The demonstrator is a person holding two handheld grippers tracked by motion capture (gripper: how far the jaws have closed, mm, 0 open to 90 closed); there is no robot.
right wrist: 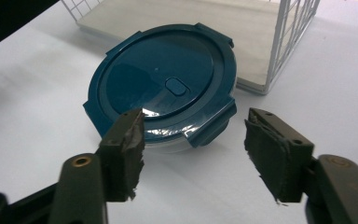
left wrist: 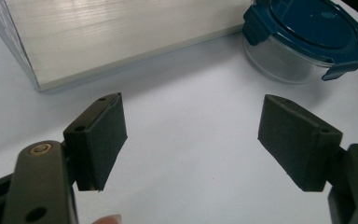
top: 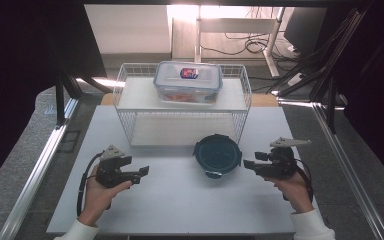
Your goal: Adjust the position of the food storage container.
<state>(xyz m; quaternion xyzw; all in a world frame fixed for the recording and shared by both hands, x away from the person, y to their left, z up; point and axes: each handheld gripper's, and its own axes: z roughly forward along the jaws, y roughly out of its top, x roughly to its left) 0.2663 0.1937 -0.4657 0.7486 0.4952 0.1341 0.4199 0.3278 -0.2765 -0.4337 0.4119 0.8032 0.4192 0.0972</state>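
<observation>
A round glass container with a dark blue clip lid (top: 217, 154) (left wrist: 307, 35) (right wrist: 163, 93) sits on the white table, just in front of the wire shelf. My left gripper (top: 144, 171) (left wrist: 191, 140) is held at the table's left, open and empty, pointing toward the round container from some way off. At the right, my right gripper (top: 247, 163) (right wrist: 193, 149) is also open and empty, its jaws just short of the container's side. A rectangular clear box with a blue-grey lid (top: 188, 80) rests on the shelf's upper level, with red contents inside.
The white wire shelf (top: 182, 102) (right wrist: 291, 42) stands at the back middle of the table (top: 180, 200), with a pale board on its lower level (left wrist: 121, 32). Metal frame rails (top: 40, 160) run along both table sides. Behind lie a chair and floor cables.
</observation>
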